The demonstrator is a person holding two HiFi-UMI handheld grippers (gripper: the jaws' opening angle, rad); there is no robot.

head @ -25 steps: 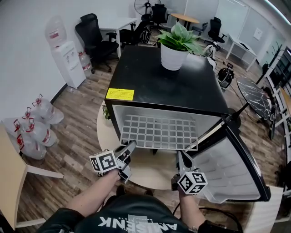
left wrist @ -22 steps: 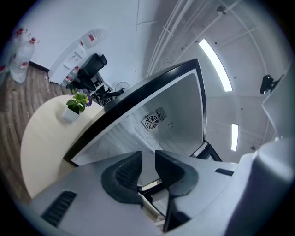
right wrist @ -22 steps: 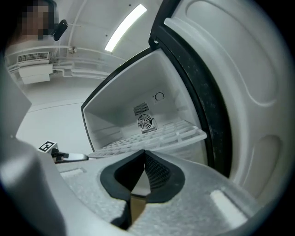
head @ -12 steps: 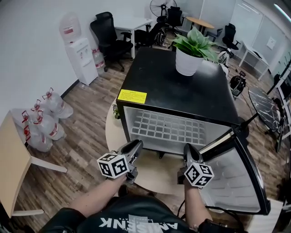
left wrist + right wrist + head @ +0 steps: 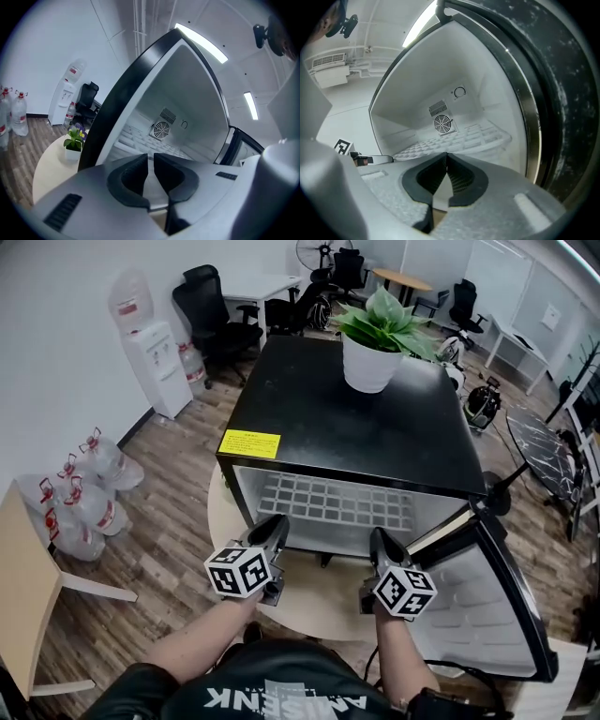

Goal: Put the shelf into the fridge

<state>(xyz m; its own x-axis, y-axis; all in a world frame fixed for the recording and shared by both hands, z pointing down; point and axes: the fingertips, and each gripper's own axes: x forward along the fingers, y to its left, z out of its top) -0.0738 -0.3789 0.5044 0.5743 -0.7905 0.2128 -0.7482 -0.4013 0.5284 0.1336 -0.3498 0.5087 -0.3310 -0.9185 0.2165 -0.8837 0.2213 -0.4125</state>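
The black mini fridge (image 5: 347, 427) stands on a round table with its door (image 5: 478, 615) swung open to the right. The white grid shelf (image 5: 337, 502) lies flat inside it, also visible in the left gripper view (image 5: 136, 140) and the right gripper view (image 5: 464, 138). My left gripper (image 5: 274, 524) hovers at the left of the opening; its jaws have just been closing and a narrow gap remains, with nothing between them (image 5: 151, 157). My right gripper (image 5: 379, 538) sits at the right of the opening, shut and empty (image 5: 446, 157).
A potted plant (image 5: 375, 343) stands on the fridge top. The round table (image 5: 223, 521) juts out at the front left, with a small flower pot (image 5: 72, 146) on it. A water dispenser (image 5: 150, 352) and water bottles (image 5: 80, 493) line the left wall.
The shelf stuck out of the opening before and now lies deeper inside. Both grippers have come up to the fridge front. The left jaws have narrowed.
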